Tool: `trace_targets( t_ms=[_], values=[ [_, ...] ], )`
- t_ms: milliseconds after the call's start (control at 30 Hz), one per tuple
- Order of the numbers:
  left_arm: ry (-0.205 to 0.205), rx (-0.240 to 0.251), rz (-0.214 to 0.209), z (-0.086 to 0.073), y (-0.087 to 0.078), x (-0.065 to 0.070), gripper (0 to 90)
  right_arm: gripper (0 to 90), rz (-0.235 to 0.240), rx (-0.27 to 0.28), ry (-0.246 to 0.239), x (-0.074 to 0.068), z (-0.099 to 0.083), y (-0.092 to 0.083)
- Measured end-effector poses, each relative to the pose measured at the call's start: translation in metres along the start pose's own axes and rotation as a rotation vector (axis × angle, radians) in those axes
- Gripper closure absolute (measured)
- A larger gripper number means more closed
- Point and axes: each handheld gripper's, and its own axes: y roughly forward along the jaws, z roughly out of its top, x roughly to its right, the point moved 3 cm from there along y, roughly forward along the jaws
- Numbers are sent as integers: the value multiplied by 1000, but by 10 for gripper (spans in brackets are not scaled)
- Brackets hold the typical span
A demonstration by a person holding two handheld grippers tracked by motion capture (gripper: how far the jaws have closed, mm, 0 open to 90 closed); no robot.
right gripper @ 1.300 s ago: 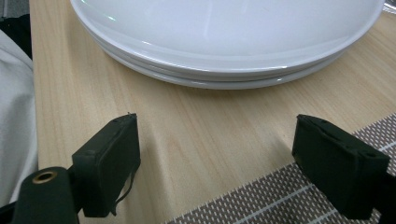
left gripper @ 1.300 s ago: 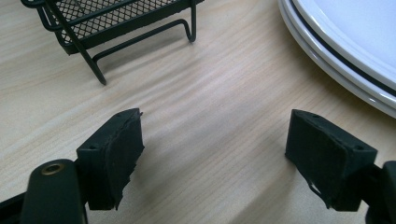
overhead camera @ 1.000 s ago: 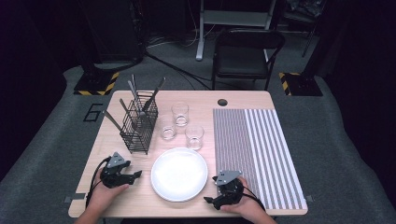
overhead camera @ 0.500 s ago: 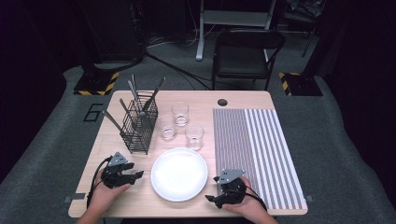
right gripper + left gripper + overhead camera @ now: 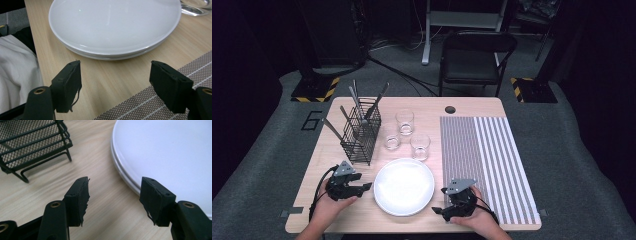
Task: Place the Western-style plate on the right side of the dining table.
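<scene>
White plate (image 5: 404, 186) between tongs — left tongs (image 5: 364, 187), right tongs (image 5: 438, 210) open, empty.

A round white plate (image 5: 404, 186) lies flat and right side up on a pale wooden table (image 5: 362, 220), near its front edge and about midway across. Its surface is glossy and bare. Along the rim (image 5: 125, 173) a second white edge shows just beneath, as of two plates stacked one on the other.

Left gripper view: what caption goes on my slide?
Open left gripper hovers over the table beside stacked white plates, near a black wire caddy.
</scene>
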Motion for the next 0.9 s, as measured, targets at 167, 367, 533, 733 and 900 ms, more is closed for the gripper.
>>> trace_targets(
  t_ms=[167,367,533,733,900],
  values=[
    [13,12,4,6,-3,5,417,241,-16,2,-9,1,4,-6],
    [-25,16,0,16,-7,11,438,280,-23,19,-6,4,12,-12],
    [-57,39,-13,22,-12,11,461,314,-50,40,-14,5,21,-13],
    [-65,82,-31,30,-17,12,473,363,-75,47,4,5,31,-10],
    [-115,122,-56,36,-17,13,502,391,-80,69,-8,3,42,-5]
  ],
)
